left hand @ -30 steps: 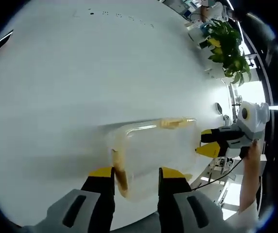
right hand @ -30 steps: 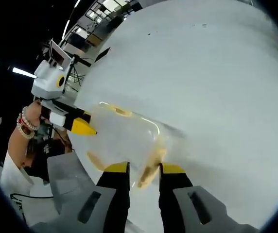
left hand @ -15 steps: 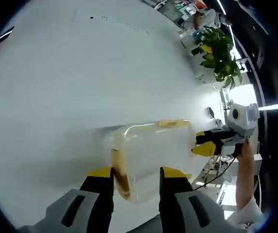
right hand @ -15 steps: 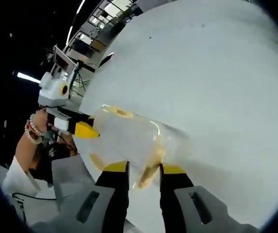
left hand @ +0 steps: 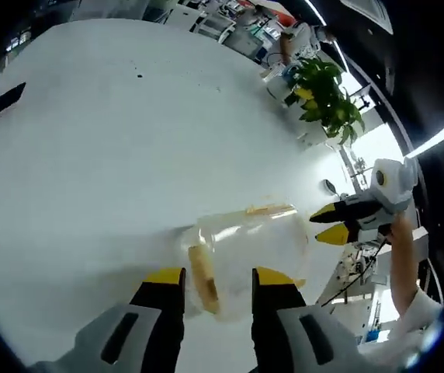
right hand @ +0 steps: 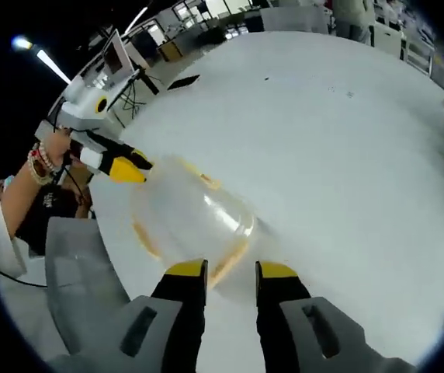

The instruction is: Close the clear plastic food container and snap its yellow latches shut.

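Right now, in the left gripper view, the left gripper [left hand: 210,284] is hovering with its jaws parted and grasping nothing, and the yellow latch [left hand: 203,278] on the near short end of the clear container [left hand: 249,252] is sitting in the gap between the two yellow tips. Whether either tip is touching that latch cannot be told from this view. From there the container is lying on the white table [left hand: 113,155] with its long axis running away from this gripper toward the right gripper [left hand: 332,224], which is waiting just beside the far short end, also parted. A second yellow latch [left hand: 267,209] is showing along the far long side.

Seen from the right gripper view, the right gripper [right hand: 231,272] is likewise released and empty, with the container [right hand: 191,217] just ahead of its tips and the left gripper [right hand: 133,167] meeting the far end of it. So the box is lying lengthwise between the two tools, one at each short end, and each gripper is nearest to its own end latch. Beyond the table, a potted plant [left hand: 324,95] is standing in the background.
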